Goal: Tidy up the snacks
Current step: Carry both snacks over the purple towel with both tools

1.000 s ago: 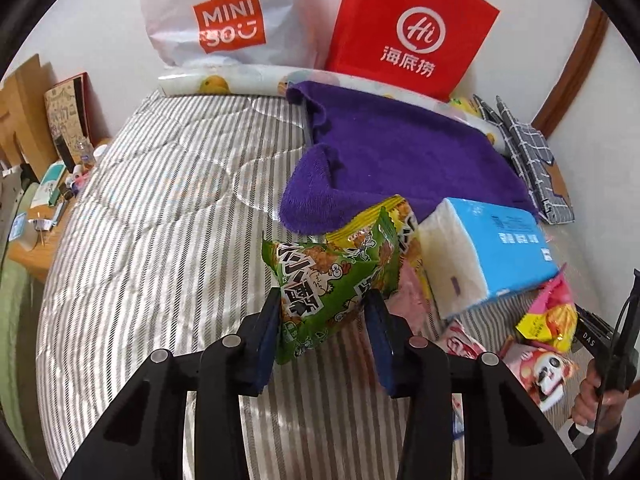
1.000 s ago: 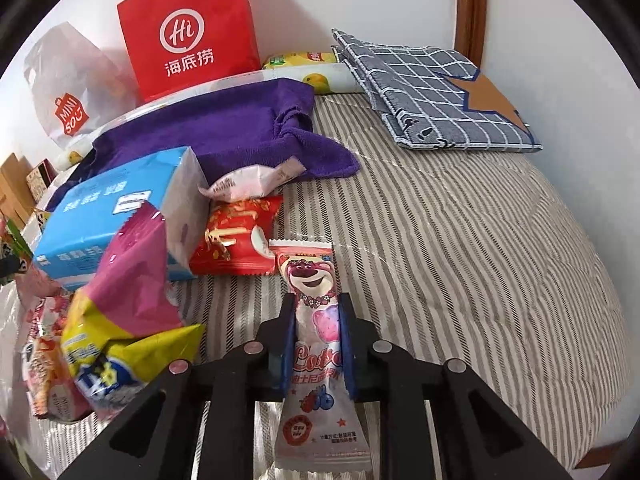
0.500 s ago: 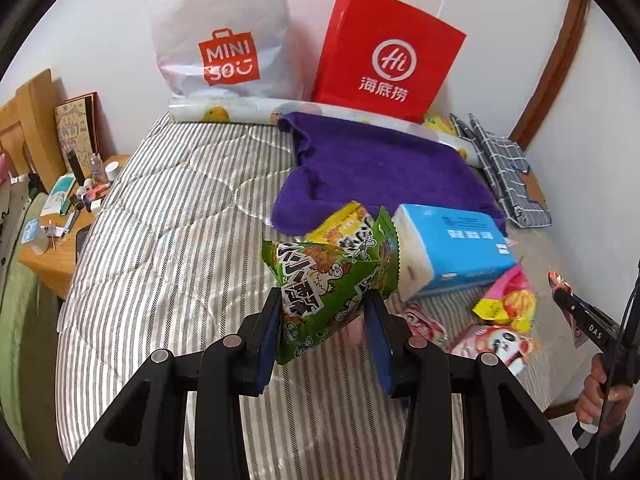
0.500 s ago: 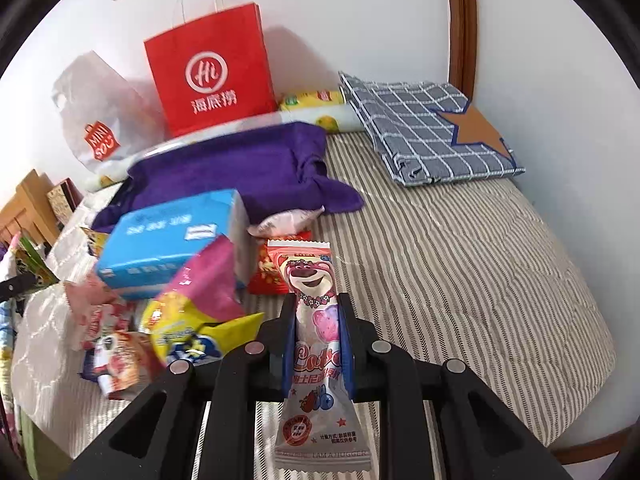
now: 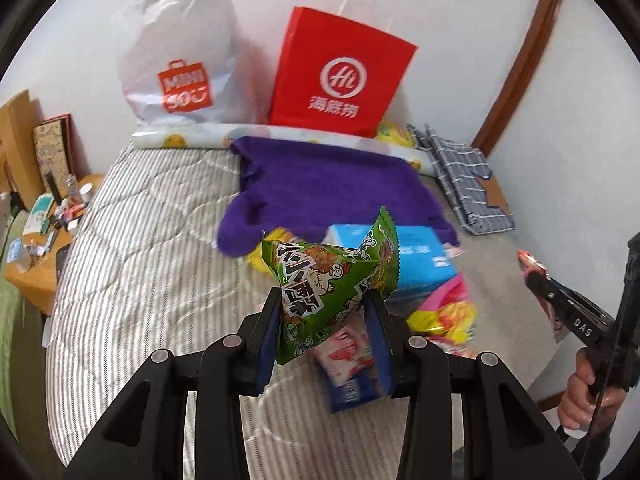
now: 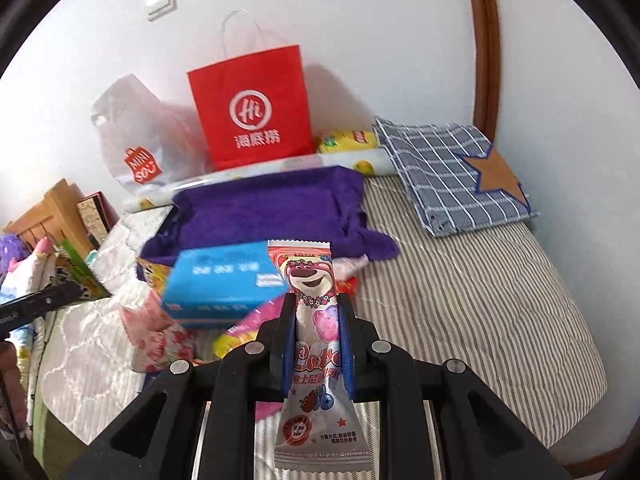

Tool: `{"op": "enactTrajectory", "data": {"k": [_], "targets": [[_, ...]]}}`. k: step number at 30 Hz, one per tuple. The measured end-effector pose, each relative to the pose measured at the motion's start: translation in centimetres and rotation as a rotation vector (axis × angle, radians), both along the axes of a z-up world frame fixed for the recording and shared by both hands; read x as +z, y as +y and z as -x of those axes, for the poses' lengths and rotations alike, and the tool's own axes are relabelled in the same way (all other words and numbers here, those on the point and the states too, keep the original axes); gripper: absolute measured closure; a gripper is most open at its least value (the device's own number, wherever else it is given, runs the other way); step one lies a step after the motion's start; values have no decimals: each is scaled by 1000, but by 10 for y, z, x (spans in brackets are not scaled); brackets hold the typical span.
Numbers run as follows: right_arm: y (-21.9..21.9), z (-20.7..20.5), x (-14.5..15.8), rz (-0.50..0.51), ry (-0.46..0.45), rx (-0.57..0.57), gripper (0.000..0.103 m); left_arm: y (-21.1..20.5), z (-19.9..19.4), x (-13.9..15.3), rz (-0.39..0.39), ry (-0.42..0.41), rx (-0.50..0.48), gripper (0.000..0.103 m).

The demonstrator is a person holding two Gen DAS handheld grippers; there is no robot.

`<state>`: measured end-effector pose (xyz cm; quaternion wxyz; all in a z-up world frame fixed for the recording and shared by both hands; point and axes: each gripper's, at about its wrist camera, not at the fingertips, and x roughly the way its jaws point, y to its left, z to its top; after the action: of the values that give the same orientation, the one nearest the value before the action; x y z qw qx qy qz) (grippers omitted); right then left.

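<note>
Left wrist view: the left gripper [image 5: 325, 322] clamps a green snack bag [image 5: 328, 284] between its fingers. Right gripper [image 6: 317, 326] pinches a pink bear packet [image 6: 314, 320], both held above the bed [image 6: 480, 304].

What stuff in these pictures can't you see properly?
- Inside the red bag: neither view looks into its top.
- Snack under the left gripper: blurred, and the green packet covers part of it.
- Snacks behind the blue box, right wrist view: mostly hidden.
- Bear packet: its bottom print is too small to read.
</note>
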<state>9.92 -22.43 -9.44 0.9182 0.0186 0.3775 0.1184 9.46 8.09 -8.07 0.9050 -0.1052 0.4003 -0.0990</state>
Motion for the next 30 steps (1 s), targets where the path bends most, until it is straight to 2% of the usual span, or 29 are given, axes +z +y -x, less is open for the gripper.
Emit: {"op": "enactTrajectory", "data": {"k": [12,22,30], "targets": [[23,-39,23,-5,-20,50,85,-39,-41,23,-17,-23,-70,63],[30,-104,31,-8,-25,38,85,-45,-101,37,-22,-45,-93,63],[42,-159,21,-2,-28,43,85,-41,-157,33,-31,-42,-84,63]]}}
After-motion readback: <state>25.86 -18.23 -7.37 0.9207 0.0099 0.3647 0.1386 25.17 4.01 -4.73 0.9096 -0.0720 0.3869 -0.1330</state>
